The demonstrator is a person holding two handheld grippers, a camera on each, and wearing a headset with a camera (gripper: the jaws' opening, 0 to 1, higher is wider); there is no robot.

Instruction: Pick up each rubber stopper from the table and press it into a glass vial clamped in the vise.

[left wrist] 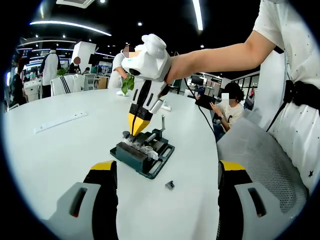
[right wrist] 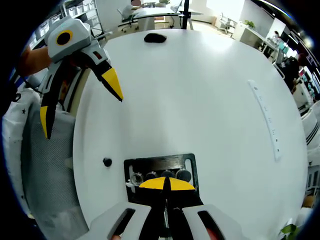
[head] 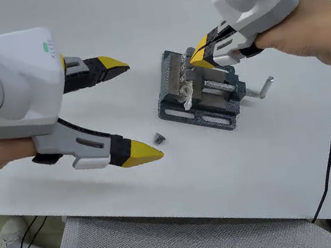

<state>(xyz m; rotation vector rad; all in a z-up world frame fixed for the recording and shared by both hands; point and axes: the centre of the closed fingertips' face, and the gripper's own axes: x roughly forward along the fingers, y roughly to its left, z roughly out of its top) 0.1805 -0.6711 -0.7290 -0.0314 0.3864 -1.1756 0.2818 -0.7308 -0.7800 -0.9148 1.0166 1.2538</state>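
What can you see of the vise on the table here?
The vise is small, dark grey metal, sitting flat on the white table on a slotted base. Its threaded screw ends in a crank handle at one end. Clear glass vials stand clamped between its jaws. The right gripper, tips shut, is directly over the jaws; whether it touches is unclear. A loose stopper lies beside the base, apart from it.

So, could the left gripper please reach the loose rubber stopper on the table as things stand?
Probably yes: the left gripper is open, the rubber stopper lies on bare table just past one jaw tip, and the vise stands apart.
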